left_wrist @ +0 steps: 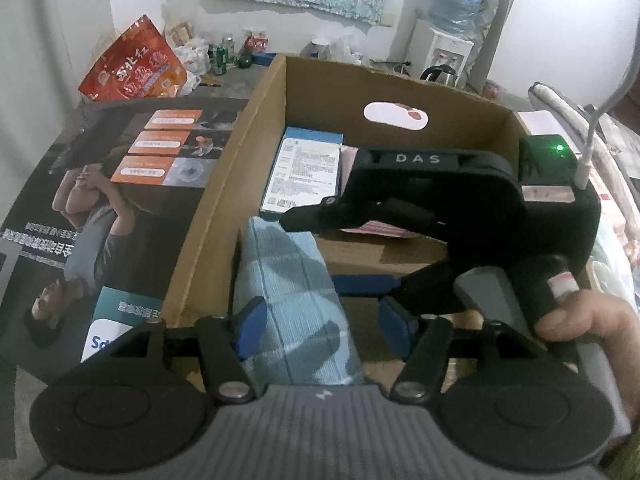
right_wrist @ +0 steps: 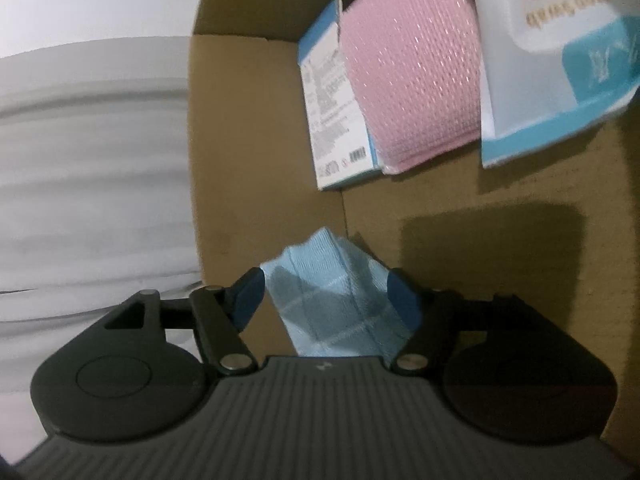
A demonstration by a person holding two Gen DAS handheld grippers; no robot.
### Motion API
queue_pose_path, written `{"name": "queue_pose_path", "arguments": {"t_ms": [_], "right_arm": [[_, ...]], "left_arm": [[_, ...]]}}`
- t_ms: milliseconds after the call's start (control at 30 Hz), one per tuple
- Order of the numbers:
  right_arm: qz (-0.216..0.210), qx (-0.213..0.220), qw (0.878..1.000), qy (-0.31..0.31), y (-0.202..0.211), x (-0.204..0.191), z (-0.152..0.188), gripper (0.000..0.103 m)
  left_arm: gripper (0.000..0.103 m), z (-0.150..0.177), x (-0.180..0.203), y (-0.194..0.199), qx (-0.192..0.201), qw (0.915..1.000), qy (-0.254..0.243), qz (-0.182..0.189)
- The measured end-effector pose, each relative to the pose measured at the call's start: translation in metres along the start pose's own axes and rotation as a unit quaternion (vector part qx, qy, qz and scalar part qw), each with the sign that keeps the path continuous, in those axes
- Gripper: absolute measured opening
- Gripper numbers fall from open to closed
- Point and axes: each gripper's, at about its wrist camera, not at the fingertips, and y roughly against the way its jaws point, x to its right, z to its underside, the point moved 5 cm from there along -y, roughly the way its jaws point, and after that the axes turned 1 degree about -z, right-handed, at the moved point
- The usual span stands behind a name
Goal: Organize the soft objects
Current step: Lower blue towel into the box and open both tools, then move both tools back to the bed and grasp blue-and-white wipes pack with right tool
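The folded blue cloth (left_wrist: 292,300) lies in the cardboard box (left_wrist: 224,184) between both hand-held grippers' parted, unclamped jaws.

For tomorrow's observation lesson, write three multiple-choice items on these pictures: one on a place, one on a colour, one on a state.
1. Where does the checked cloth lie?
A. in the cardboard box
B. on the water dispenser
C. on the red snack bag

2. What colour is the knitted cloth beside the printed carton?
A. green
B. pink
C. black

3. How do the left gripper jaws stand?
A. apart, not pressing the cloth
C. clamped on a bottle
B. folded away

Answers: 1 A, brown box walls rise around it; 2 B, its weave shows pink; 3 A, gaps show beside both pads.
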Motion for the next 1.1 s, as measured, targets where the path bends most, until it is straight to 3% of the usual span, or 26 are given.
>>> {"name": "queue_pose_path", "arguments": {"t_ms": [267, 567, 667, 867, 1100], "right_arm": [[-0.044, 0.049, 0.997, 0.032, 0.027, -0.028, -0.009, 0.069], [-0.129, 0.110, 0.980, 0.101, 0.143, -0.057, 0.015, 0.069], [-0.144, 0.125, 0.975, 0.118, 0.184, -0.046, 0.036, 0.069], [-0.153, 0.139, 0.970, 0.128, 0.254, 0.003, 0.078, 0.081], [-0.147, 0.218, 0.954, 0.145, 0.348, 0.062, 0.115, 0.091]], "left_arm": [[0.064, -0.003, 0.005, 0.024, 0.031, 0.9995, 0.003, 0.004], [0.063, -0.006, 0.024, 0.046, 0.044, 0.9968, 0.029, 0.061], [0.070, 0.000, 0.039, 0.054, 0.050, 0.9954, 0.025, 0.078], [0.085, 0.023, 0.088, 0.073, 0.048, 0.9917, -0.012, 0.119], [0.100, 0.058, 0.168, 0.103, 0.099, 0.9808, -0.090, 0.142]]}}
